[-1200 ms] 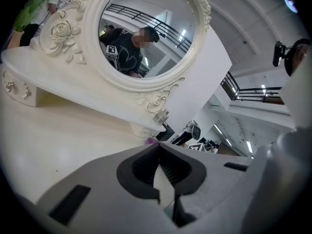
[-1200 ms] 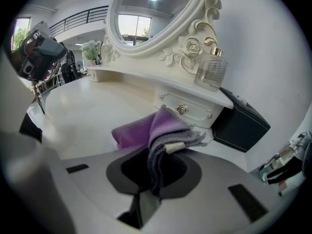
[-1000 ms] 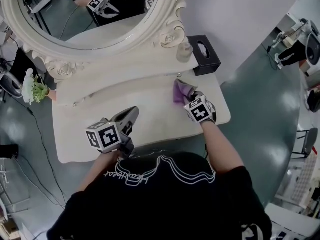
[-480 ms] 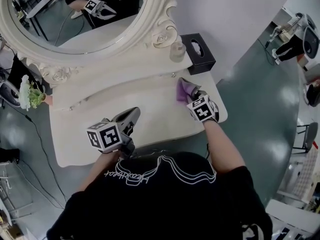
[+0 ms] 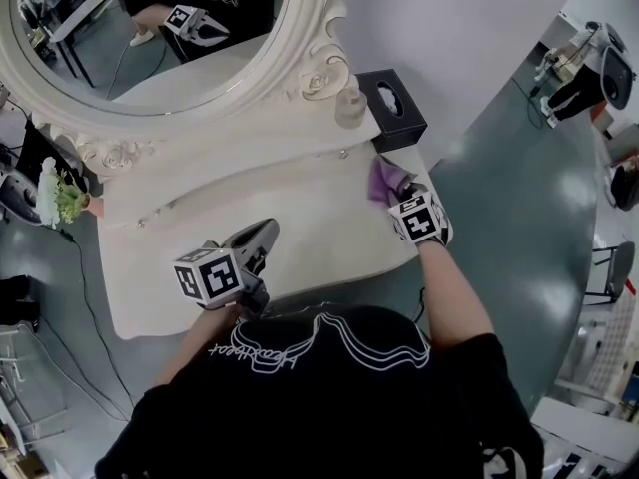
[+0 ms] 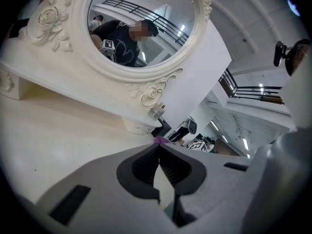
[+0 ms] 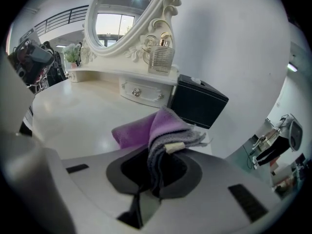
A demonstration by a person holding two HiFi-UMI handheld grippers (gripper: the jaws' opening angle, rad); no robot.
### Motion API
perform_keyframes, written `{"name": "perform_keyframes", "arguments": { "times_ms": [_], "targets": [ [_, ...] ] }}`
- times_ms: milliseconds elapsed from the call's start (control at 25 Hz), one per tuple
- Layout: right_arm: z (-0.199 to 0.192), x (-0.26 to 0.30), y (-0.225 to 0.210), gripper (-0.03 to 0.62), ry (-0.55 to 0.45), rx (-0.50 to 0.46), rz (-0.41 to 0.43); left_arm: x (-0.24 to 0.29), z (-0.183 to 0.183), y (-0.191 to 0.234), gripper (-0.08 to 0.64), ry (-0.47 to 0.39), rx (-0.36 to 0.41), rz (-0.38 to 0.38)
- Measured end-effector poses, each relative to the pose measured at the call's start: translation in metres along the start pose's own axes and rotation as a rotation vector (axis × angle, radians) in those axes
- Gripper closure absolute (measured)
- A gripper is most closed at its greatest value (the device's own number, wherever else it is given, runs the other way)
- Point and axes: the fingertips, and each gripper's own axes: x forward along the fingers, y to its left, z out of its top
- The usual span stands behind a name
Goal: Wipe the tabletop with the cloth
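A purple cloth [image 5: 384, 181] [image 7: 152, 130] lies bunched on the cream tabletop [image 5: 290, 218] near its right end, just in front of the black box. My right gripper [image 5: 402, 193] [image 7: 156, 167] is shut on the cloth, whose folded edge is pinched between the jaws. My left gripper [image 5: 268, 230] [image 6: 158, 152] hovers over the front middle of the tabletop, shut with nothing in it. In the left gripper view a bit of the purple cloth [image 6: 160, 140] shows just past the jaw tips.
A black tissue box [image 5: 392, 108] [image 7: 197, 101] and a glass bottle [image 5: 349, 105] [image 7: 161, 57] stand on the raised shelf at the back right. An ornate oval mirror [image 5: 150, 28] rises behind. A small flower pot [image 5: 60, 196] sits at the left end. The table's right edge [image 5: 439, 230] is close to the cloth.
My right gripper has dragged the cloth to the right, toward the table's right end. The left gripper has kept its place.
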Motion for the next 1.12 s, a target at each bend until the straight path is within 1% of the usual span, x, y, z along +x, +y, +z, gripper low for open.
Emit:
{"name": "perform_keyframes", "arguments": {
  "times_ms": [480, 680, 800, 1000, 1120],
  "targets": [
    [-0.019, -0.003, -0.044, 0.543, 0.005, 0.061, -0.083, -0.010, 0.002, 0.012, 0.555, -0.031, -0.026, 0.025],
    [-0.026, -0.006, -0.057, 0.543, 0.002, 0.093, -0.126, -0.020, 0.009, 0.020, 0.555, -0.059, -0.030, 0.038],
    [-0.028, -0.008, -0.065, 0.543, 0.000, 0.091, -0.157, -0.028, 0.010, 0.024, 0.555, -0.077, -0.039, 0.051],
    [-0.030, -0.008, -0.072, 0.543, 0.020, 0.106, -0.185, -0.049, 0.012, 0.037, 0.555, -0.098, -0.053, 0.079],
    [-0.030, -0.008, -0.072, 0.543, 0.058, 0.119, -0.202, -0.064, 0.017, 0.044, 0.555, -0.123, -0.062, 0.089]
  ]
}}
